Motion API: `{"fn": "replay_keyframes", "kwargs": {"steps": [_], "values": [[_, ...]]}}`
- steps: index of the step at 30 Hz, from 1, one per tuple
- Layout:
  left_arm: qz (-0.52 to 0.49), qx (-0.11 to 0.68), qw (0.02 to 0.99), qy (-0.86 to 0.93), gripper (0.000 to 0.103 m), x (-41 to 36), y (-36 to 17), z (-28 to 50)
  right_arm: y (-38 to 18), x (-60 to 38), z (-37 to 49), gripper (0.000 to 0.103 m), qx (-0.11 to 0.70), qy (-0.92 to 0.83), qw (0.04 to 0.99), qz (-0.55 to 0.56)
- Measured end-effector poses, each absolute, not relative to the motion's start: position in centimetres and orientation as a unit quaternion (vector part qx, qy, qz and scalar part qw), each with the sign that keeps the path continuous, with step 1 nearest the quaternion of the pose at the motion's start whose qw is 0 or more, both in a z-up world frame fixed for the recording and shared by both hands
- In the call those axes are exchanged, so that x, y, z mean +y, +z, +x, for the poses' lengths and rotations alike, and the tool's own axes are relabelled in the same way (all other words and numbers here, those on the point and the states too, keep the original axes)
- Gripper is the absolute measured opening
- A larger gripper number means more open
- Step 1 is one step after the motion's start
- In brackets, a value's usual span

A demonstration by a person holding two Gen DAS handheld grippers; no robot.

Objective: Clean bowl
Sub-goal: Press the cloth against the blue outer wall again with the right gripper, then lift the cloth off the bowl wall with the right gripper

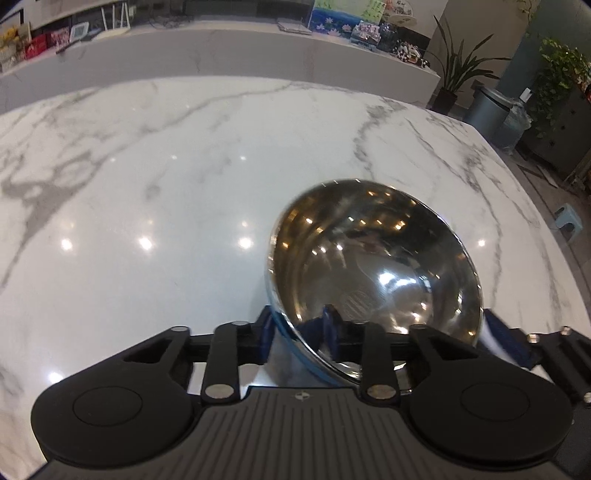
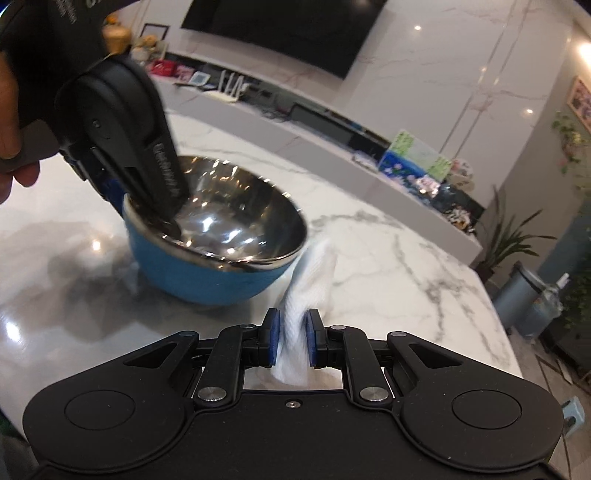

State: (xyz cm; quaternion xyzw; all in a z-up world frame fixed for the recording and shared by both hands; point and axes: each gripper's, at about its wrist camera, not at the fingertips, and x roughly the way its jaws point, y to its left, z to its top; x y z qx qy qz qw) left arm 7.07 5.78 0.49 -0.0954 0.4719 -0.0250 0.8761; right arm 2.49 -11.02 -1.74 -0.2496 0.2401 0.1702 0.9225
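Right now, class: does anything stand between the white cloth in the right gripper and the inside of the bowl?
Nothing visible blocks it. The white cloth, pinched by the right gripper, hangs beside the bowl, outside its rim. The left gripper clamps the far-left rim, leaving most of the bowl's opening free.

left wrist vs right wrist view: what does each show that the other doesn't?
Left wrist only: the bowl's mirror-like steel inside seen from the near rim, which the left gripper clamps, one blue pad inside, one outside.

Right wrist only: the white ribbed cloth pinched in the right gripper, reaching toward the bowl's outer wall; the bowl's blue outside; the person's hand holding the left gripper; a dark wall screen.

Both: the blue-sided steel bowl, the white grey-veined marble table, the grey pedal bin.
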Motion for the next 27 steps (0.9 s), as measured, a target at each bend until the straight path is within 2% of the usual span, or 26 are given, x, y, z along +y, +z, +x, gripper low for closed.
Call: {"fn": "replay_keyframes", "kwargs": {"steps": [6, 12, 17, 19, 24, 27], "values": [[-0.087, 0.470, 0.878, -0.025, 0.018, 5.7, 0.6, 7.2, -1.2, -11.0, 2.1, 0.008, 0.201, 0.180, 0.929, -0.252], [-0.095, 0.467, 0.879, -0.023, 0.018, 5.8, 0.5, 6.9, -2.2, -10.8, 2.3, 0.008, 0.238, 0.178, 0.917, -0.264], [-0.113, 0.456, 0.883, -0.026, 0.030, 5.7, 0.6, 6.2, -2.4, -11.0, 2.6, 0.027, 0.263, 0.176, 0.918, -0.239], [-0.118, 0.453, 0.883, -0.029, 0.038, 5.6, 0.7, 5.9, -2.6, -11.3, 2.8, 0.027, 0.275, 0.176, 0.917, -0.229], [-0.126, 0.451, 0.883, -0.035, 0.041, 5.5, 0.7, 5.5, -2.8, -12.5, 3.9, 0.027, 0.310, 0.169, 0.918, -0.181], [-0.130, 0.451, 0.882, -0.040, 0.044, 5.6, 0.6, 5.3, -2.8, -13.2, 4.6, 0.023, 0.328, 0.173, 0.917, -0.145]]}}
